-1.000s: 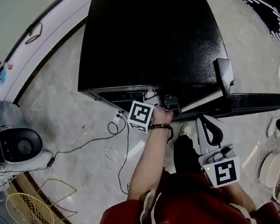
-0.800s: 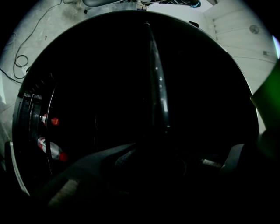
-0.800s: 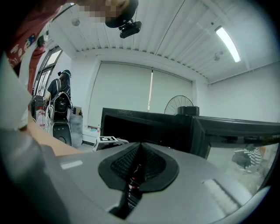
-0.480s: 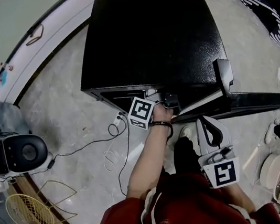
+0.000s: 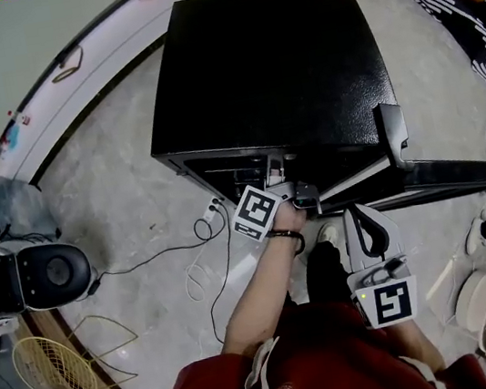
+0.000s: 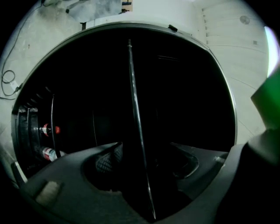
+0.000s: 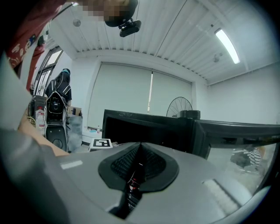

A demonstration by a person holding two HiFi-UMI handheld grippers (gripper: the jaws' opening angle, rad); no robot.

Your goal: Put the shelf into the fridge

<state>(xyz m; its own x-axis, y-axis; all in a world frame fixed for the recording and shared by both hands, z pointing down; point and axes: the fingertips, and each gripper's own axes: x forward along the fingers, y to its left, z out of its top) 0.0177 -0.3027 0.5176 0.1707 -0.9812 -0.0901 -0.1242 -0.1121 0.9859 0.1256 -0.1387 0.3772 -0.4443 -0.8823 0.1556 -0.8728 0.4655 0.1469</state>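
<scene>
While its jaws are opening, the left hand-held gripper (image 6: 144, 164) sits at the mouth of the black fridge (image 5: 269, 74). Its pads are spread to either side of the shelf (image 6: 136, 122) and do not press on it. The shelf lies between the jaws and runs straight ahead of them into the dark interior (it reads as one thin bright line in the left gripper view). To the left of the jaws and farther in, two bottles (image 6: 49, 130) with red labels show at the side of the fridge. The person's left hand (image 5: 286, 219) grips this gripper just behind its marker cube. To its right the fridge door (image 5: 434, 177) stands swung open. The right hand-held gripper (image 7: 139, 162) is held back near the person's body, well apart from the fridge mouth. Its jaws are pressed together with nothing between them.
</scene>
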